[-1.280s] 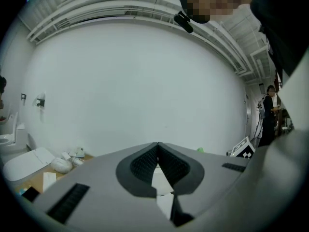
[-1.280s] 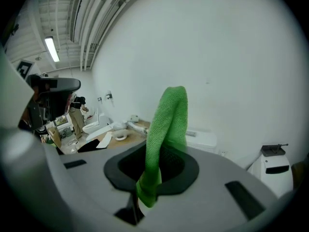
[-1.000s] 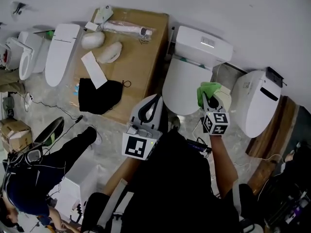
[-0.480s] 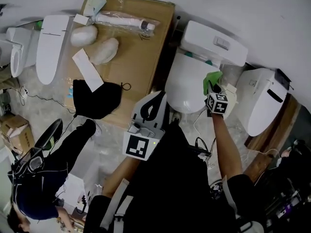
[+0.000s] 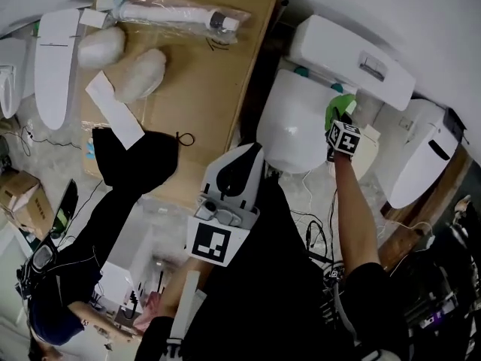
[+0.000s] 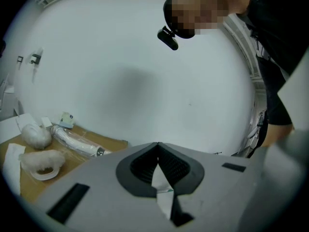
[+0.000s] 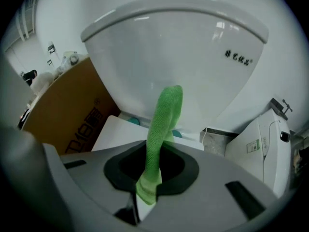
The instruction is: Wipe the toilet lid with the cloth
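The white toilet lid [image 5: 297,130] lies closed in front of its tank [image 5: 353,62]. My right gripper [image 5: 338,120] reaches over the lid's right rear edge, shut on a green cloth [image 5: 342,104]. In the right gripper view the cloth [image 7: 164,120] stands up from the pinched jaws [image 7: 146,180], and its tip overlaps the lid [image 7: 178,52]; I cannot tell if it touches. My left gripper [image 5: 234,173] hangs low in front of the toilet. In its own view the left gripper [image 6: 158,167] is shut on nothing and faces a bare wall.
A big cardboard box [image 5: 195,81] with wrapped parts stands left of the toilet, a black bag [image 5: 139,160] at its near corner. A second toilet [image 5: 421,156] stands right. Cables [image 5: 316,220] lie on the floor. A person [image 5: 68,277] sits lower left.
My right gripper has carried the green cloth farther along the lid's right side toward the tank. The head view has shifted with it. The left gripper has kept its place.
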Demonstrator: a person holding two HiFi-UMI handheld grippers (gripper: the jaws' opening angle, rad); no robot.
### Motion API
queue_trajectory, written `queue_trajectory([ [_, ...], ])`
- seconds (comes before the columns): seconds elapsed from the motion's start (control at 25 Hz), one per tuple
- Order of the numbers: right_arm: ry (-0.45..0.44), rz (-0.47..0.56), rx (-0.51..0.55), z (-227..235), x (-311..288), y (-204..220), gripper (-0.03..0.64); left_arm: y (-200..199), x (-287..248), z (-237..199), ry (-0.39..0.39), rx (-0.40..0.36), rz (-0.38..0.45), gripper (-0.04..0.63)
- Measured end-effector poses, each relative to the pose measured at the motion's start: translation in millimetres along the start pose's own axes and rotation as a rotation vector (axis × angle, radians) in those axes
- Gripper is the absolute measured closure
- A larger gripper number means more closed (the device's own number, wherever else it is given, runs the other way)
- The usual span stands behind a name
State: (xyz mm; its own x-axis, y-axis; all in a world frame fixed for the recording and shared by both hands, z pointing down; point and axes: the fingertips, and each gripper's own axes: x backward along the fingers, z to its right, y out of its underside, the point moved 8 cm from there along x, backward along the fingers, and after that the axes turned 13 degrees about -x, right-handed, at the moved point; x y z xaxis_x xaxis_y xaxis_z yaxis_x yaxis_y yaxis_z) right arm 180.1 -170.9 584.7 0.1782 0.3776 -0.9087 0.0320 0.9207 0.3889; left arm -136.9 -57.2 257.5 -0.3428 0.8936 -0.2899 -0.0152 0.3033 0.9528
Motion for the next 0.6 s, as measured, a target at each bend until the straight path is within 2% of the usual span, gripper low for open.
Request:
queue_trajectory([
  [0.36, 0.047, -0.053, -0.074, -0.3, -75.7, 1.9, 0.561, 44.3, -15.3, -8.1, 0.027, 0.033, -0.024, 0.589],
  [0.6, 0.037, -0.070, -0.083, -15.3, -99.0, 6.3, 0.561, 63.9, -18.7, -13.7, -0.001, 0.050, -0.033, 0.589],
])
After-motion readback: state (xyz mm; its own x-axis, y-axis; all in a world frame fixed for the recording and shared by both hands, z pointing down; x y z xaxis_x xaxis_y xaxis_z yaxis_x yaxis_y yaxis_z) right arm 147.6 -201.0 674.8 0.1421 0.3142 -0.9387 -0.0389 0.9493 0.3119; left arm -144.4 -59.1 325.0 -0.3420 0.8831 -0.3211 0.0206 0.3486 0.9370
